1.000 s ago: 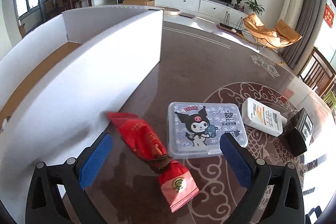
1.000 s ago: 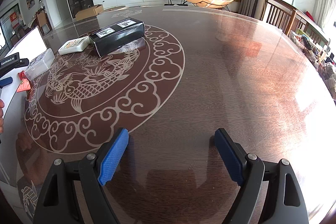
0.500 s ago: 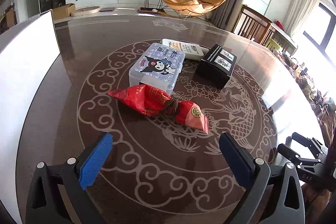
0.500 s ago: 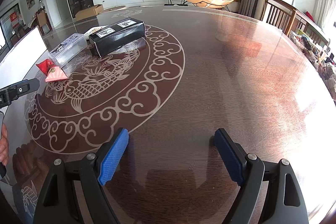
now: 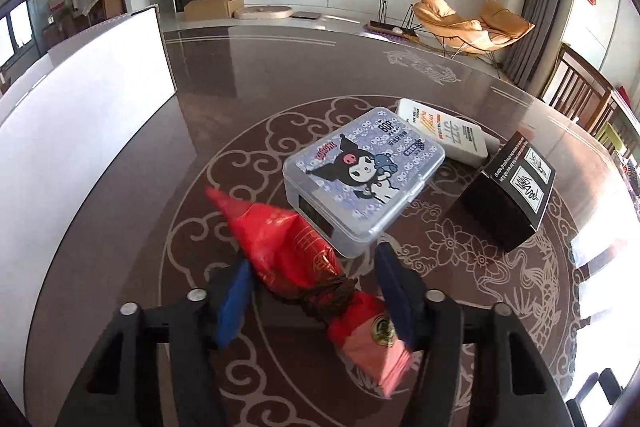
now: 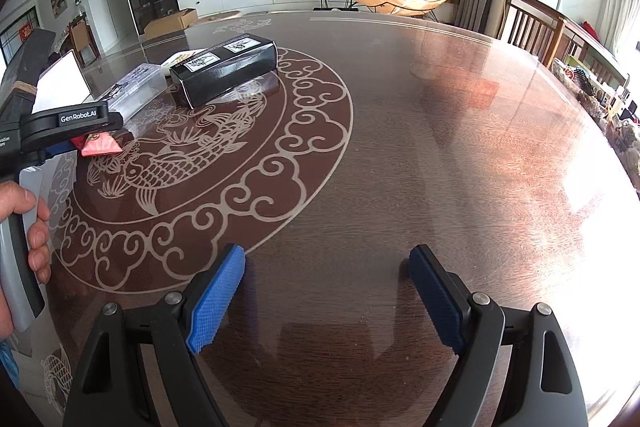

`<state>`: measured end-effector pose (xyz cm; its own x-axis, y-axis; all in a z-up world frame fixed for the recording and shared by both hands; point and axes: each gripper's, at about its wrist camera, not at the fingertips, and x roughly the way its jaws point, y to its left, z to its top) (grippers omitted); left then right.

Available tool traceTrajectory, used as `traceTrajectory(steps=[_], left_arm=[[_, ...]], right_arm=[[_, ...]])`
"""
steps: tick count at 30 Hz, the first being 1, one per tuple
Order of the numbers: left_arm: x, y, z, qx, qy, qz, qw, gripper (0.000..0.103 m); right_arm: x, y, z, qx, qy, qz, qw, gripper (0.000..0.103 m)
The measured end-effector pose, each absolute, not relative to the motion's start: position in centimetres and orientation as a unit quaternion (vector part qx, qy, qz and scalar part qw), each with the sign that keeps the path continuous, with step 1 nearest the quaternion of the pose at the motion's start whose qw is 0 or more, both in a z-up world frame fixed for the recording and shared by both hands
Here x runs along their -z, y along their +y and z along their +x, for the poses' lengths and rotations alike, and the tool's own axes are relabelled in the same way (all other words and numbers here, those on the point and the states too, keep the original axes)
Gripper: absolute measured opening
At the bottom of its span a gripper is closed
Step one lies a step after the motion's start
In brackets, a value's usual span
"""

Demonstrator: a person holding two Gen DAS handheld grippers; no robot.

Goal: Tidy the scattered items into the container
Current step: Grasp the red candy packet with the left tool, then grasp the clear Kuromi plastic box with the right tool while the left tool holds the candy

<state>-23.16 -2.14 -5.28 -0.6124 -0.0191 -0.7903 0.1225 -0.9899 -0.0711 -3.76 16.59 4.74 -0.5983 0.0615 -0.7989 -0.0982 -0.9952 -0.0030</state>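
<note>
Red pouch lies on the surface between the left gripper fingers, which are closing around its tied neck. The slack foil may slip out. The right gripper fingers stand wide apart, empty.
</note>
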Motion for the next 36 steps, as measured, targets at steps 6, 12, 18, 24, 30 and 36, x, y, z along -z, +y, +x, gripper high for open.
traceTrajectory(steps=[6,12,18,24,30,36], left_arm=[[4.9,-5.4,-19.6,0.896,0.038,0.443,0.009,0.031],[5.0,-9.9,-12.5,0.902,0.021,0.43,0.009,0.031],[5.5,-11.7,-11.5,0.903,0.046,0.426,0.003,0.031],[5.4,-11.7,-11.7,0.903,0.064,0.425,-0.005,0.031],[5.5,-11.6,-11.6,0.903,0.063,0.425,-0.004,0.031],[5.6,-11.5,-11.7,0.903,0.058,0.425,-0.002,0.031]], right_arm=[[-4.8,16.5,-3.8,-0.894,0.021,-0.446,0.042,0.086],[-6.0,14.6,-5.4,-0.874,0.146,-0.451,-0.107,0.086],[-8.3,5.7,-15.9,-0.835,0.252,-0.469,-0.138,0.086],[-7.5,-0.1,-25.0,-0.831,0.217,-0.512,0.002,0.086],[-6.2,-3.1,-28.0,-0.826,0.139,-0.546,0.025,0.087],[-6.1,-3.1,-26.9,-0.842,0.088,-0.529,-0.054,0.078]])
